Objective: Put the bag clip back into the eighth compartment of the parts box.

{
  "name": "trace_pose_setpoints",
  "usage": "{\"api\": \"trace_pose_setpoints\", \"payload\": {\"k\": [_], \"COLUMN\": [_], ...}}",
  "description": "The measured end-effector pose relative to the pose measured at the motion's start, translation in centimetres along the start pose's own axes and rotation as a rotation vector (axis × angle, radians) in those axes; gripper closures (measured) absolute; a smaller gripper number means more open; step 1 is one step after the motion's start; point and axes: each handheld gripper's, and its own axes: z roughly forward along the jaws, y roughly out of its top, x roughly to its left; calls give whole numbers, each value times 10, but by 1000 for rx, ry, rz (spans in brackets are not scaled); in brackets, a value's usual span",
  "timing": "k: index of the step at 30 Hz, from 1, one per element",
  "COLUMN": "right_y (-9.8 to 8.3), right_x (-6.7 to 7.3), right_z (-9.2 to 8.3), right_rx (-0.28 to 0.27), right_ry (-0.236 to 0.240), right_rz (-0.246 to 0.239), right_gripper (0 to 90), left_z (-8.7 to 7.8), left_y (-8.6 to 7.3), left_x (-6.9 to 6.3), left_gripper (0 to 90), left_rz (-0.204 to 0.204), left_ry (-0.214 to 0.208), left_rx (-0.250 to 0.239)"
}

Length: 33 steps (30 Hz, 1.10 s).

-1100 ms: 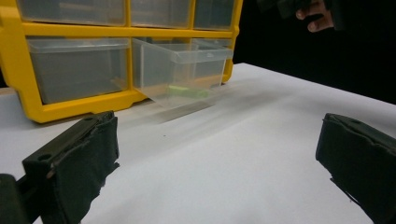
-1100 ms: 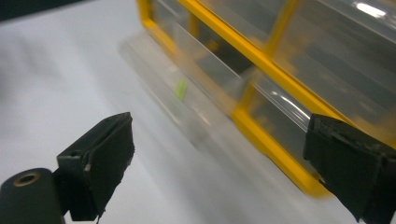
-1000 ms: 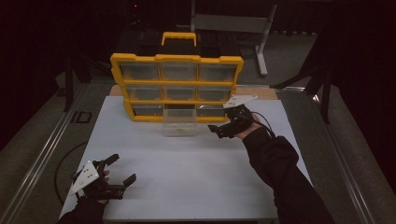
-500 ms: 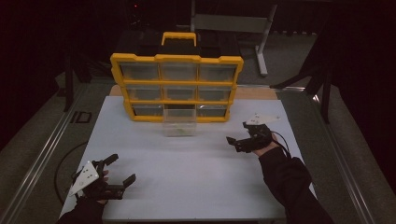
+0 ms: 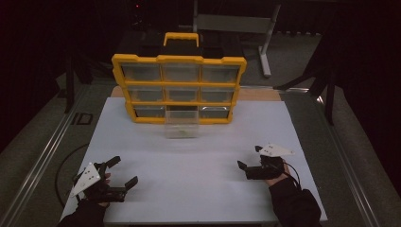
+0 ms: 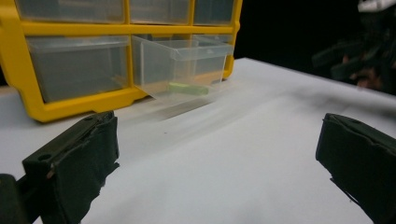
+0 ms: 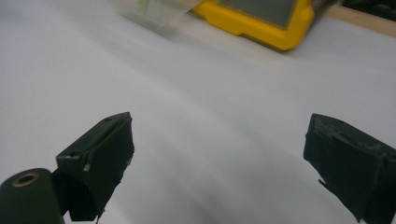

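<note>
White table [image 5: 189, 189], dim surroundings. Near edge: left gripper [image 5: 119, 171] and right gripper [image 5: 247, 156], jaws wide apart, holding nothing. Farther back: yellow 9-drawer organizer [image 5: 178, 87]; bottom-middle clear drawer [image 5: 181, 124] pulled out, small green object [image 6: 187, 88] inside.

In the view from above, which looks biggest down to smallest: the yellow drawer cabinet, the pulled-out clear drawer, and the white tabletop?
1. White tabletop
2. Yellow drawer cabinet
3. Pulled-out clear drawer, clearly the smallest

Pulled-out drawer [image 5: 181, 124] juts over table [image 5: 198, 189]
</note>
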Motion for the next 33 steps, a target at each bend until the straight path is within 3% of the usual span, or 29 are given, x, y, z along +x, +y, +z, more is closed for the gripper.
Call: {"api": "trace_pose_setpoints", "payload": {"k": [1,3,4,5,6,7,8,9,10,11,12,13,14,15,16,18,19,20,21,22,23,24,25,26,28,29,31,33], "right_y": [-3,-14,-17,-21,-24,-30,-30,-36,-39,-42,-43,-45,-47,-47,-48,-50,-53,-55,-55,-59,-59,-61,-62,-62,-63,-63,-64,-64], "right_x": [0,3,4,5,6,7,7,7,6,7,6,7,8,8,7,5,5,4,4,2,2,1,-1,-1,-6,-9,-11,-13], "right_z": [-1,-9,-13,-14,-14,-17,-17,-18,-19,-19,-20,-22,-23,-23,-29,-33,-35,-37,-37,-40,-40,-41,-43,-44,-50,-53,-53,-52], "right_rx": [15,-9,-22,-40,-2,-16,-16,13,-1,-14,24,7,5,5,2,17,1,-6,-6,8,8,4,1,5,-34,-41,-64,-95], "right_ry": [-7,-36,-34,-63,-62,-78,-78,-83,-82,-84,-85,-94,-92,-92,-119,-117,-137,-123,-123,-148,-148,-142,-150,-169,-172,-194,-187,-210], "right_rz": [-5,1,15,16,3,11,11,3,21,27,15,22,23,23,13,14,15,23,23,20,20,29,32,20,47,61,81,96], "right_gripper": [83,83,84,83,83,84,84,83,83,83,83,83,83,83,83,83,83,83,83,83,83,83,83,83,83,83,83,83], "left_z": [0,1,1,1,1,1,1,2,2,2,2,2,2,2,2,1,2,3,3,3,3,3,3,2,2,2,3,2], "left_y": [0,1,1,1,1,1,1,2,3,3,5,5,5,5,7,7,6,5,5,6,5,6,7,6,6,4,3,3], "left_x": [-3,-2,-3,-3,-3,-6,-6,-5,-6,-8,-9,-9,-11,-12,-14,-15,-16,-15,-15,-15,-14,-13,-14,-14,-12,-9,-8,-5], "left_gripper": [0,0,0,0,0,0,0,0,0,0,0,0,0,0,0,0,0,0,0,0,0,0,0,0,0,0,0,0], "left_rz": [50,10,31,2,2,60,60,13,19,58,1,1,40,23,34,49,99,62,62,46,50,1,30,62,14,0,-15,-31], "left_ry": [7,-5,-2,3,3,-7,-7,7,8,-8,-5,-5,-27,-18,-11,-16,-25,-19,-19,-14,-45,-25,-11,-24,-16,-29,-16,-9], "left_rx": [4,9,9,8,8,13,13,16,31,18,23,23,15,7,24,10,37,28,28,61,43,36,53,23,42,17,36,16]}}
